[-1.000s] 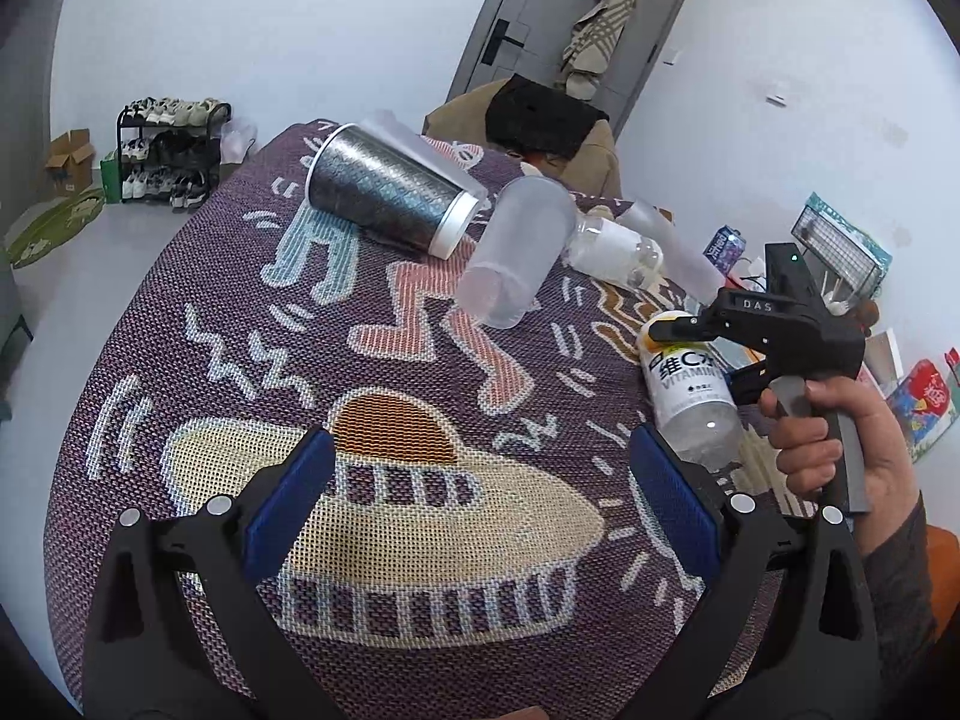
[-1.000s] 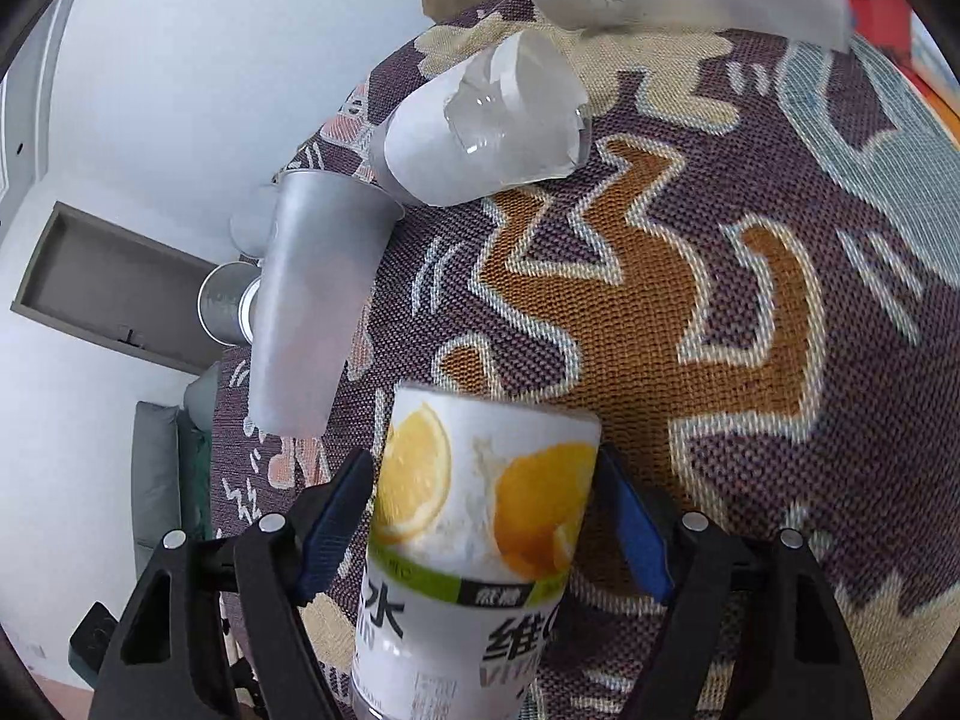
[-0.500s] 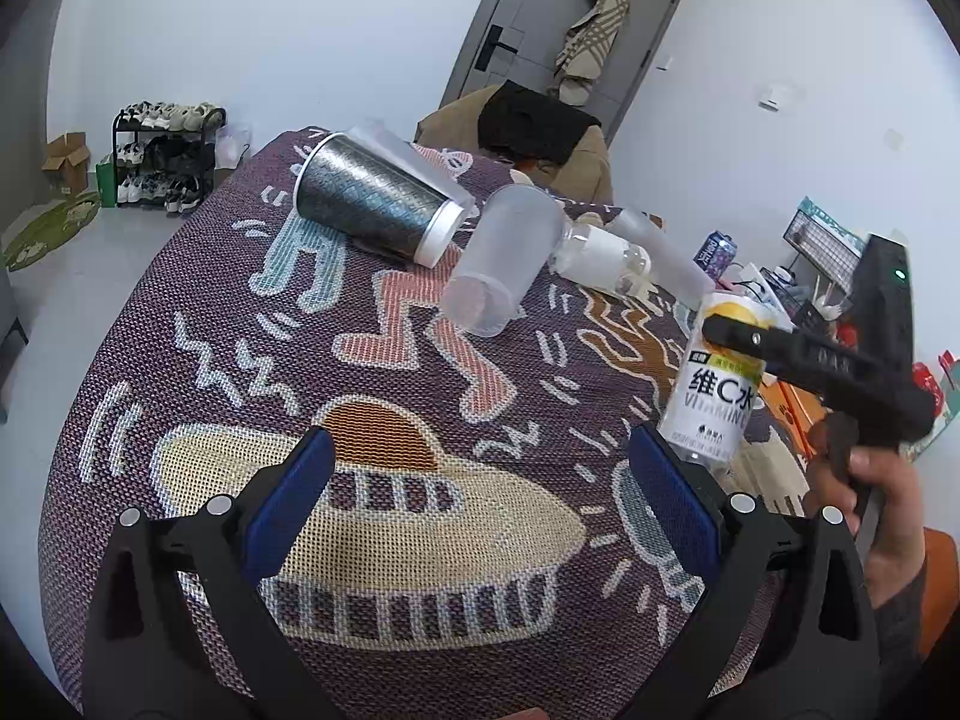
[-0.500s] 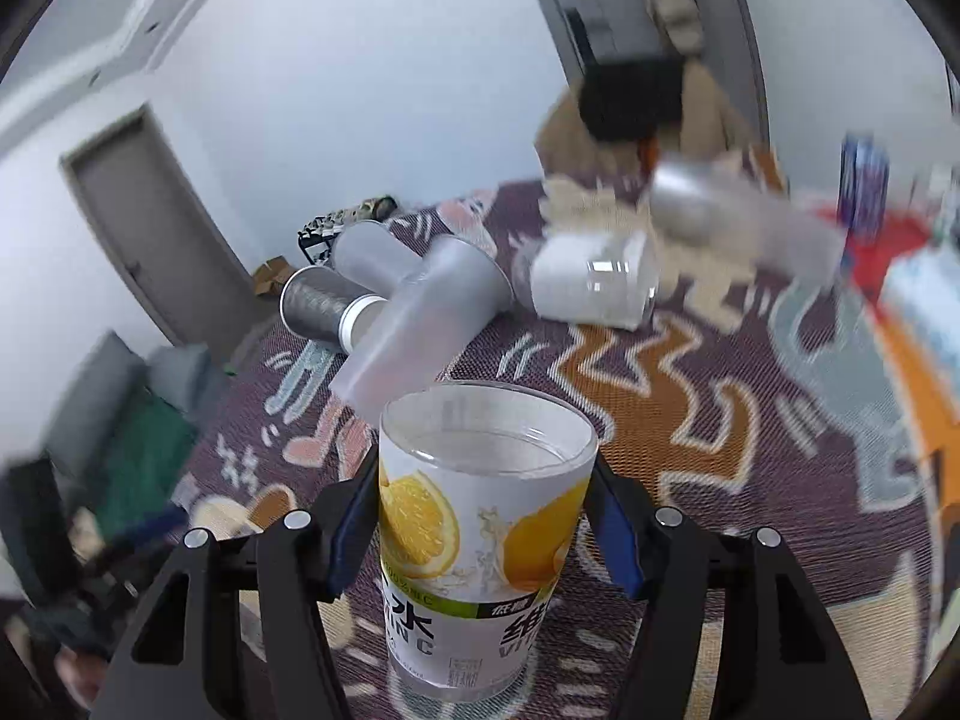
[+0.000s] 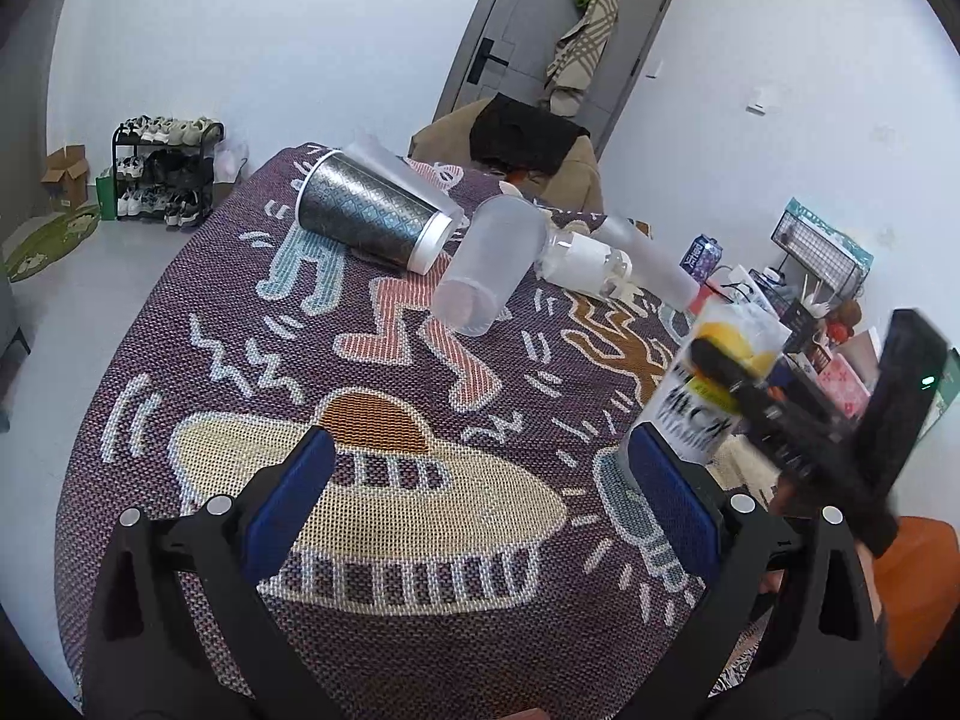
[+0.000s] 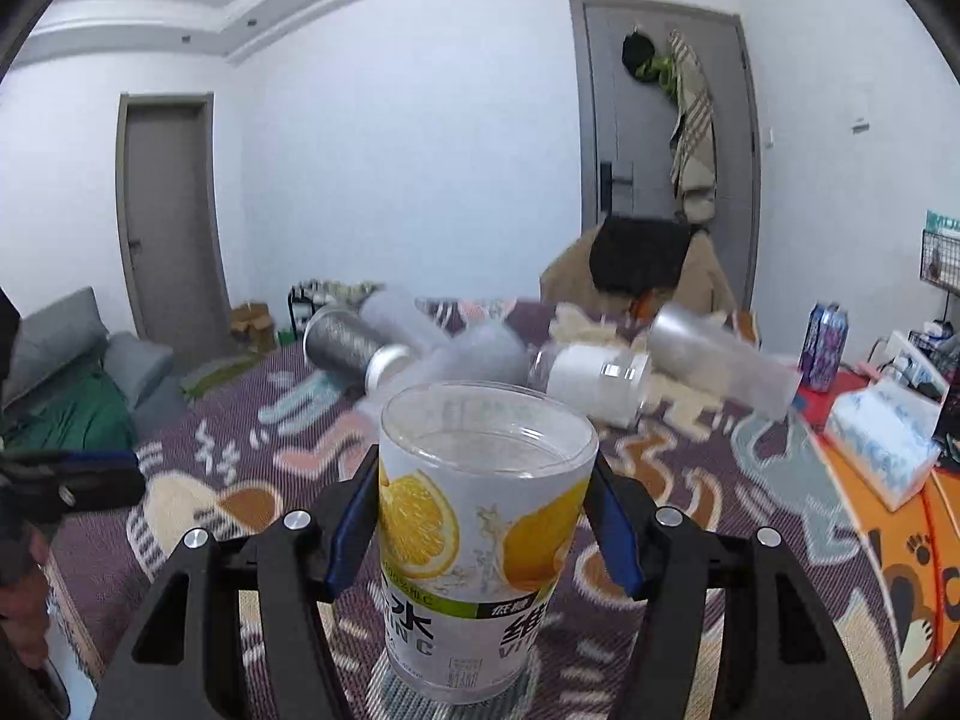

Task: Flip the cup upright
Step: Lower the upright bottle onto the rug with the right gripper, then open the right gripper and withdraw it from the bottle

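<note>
Patterned cloth (image 6: 690,468) covers the table; at lower centre the right gripper (image 6: 487,510) clamps the lemon cup (image 6: 480,534) mouth-up, apparently to stand it. Left gripper (image 5: 480,516) hovers spread, empty.

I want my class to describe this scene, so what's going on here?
A person holds a gripper in each hand over a patterned blanket. The right gripper is clamped on the lemon-label cup, which stands mouth up. The left gripper is open and empty. Several other cups lie tipped over.
</note>
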### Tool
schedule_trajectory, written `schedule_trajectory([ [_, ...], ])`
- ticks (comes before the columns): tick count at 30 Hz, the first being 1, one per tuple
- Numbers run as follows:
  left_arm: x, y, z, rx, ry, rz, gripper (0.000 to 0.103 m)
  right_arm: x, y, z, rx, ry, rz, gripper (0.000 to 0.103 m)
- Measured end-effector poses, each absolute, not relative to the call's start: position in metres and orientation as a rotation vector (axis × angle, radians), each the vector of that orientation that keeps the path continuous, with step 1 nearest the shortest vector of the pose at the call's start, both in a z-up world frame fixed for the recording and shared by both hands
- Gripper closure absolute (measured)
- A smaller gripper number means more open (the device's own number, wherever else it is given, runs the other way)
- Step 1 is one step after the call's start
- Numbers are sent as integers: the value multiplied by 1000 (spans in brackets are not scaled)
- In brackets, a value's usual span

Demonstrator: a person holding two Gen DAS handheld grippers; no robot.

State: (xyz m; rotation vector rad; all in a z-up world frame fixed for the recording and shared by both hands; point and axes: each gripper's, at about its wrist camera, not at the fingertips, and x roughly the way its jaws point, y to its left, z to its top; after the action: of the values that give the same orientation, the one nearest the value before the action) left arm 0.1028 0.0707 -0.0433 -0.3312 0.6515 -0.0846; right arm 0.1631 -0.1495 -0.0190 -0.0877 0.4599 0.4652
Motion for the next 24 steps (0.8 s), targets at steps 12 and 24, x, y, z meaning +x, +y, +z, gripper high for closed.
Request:
schedule_trajectory([
  [12,92,69,-38,-338,637,-98,6,135,-141,-19,-177,521,452,10],
  [24,77,61,-26,-319,605,-112,6,112,-174,-2,-70,520,456,8],
])
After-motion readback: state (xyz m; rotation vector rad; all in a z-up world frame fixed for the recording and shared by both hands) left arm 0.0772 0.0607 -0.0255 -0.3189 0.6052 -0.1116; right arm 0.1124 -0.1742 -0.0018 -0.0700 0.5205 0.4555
